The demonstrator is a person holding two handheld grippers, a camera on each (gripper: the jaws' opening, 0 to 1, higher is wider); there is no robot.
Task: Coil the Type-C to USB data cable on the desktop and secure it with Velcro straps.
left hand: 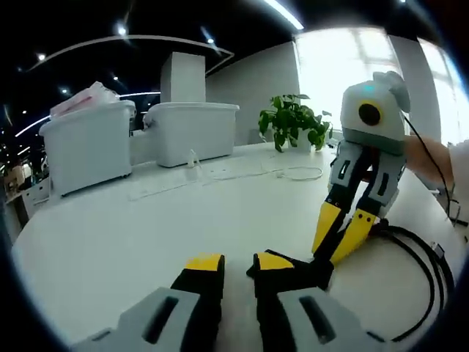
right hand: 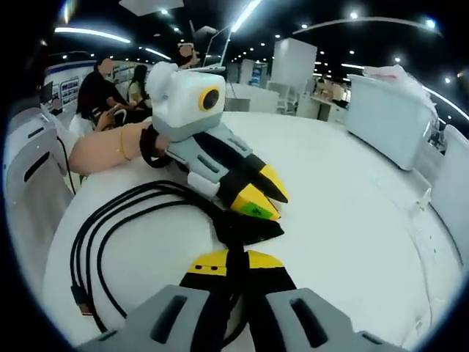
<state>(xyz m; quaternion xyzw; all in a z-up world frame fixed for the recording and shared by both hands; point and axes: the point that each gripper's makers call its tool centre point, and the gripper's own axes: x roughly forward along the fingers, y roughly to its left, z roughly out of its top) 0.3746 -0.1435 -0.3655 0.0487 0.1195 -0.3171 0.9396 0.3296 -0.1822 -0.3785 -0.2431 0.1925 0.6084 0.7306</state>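
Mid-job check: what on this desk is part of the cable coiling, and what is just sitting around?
Part of the job:
- black cable, looped on the table
- black Velcro strap at the bundle
- left gripper
- right gripper, closed on the cable

Lying about:
- two white bins
- potted plant
- white cords

Bright window (left hand: 352,59), white storage bins (left hand: 88,143), potted plant (left hand: 292,121), ceiling striplights (right hand: 245,15).

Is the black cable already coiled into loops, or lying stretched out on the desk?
Coiled: the black cable lies in several side-by-side loops on the white desk, gathered where the right gripper pinches it.
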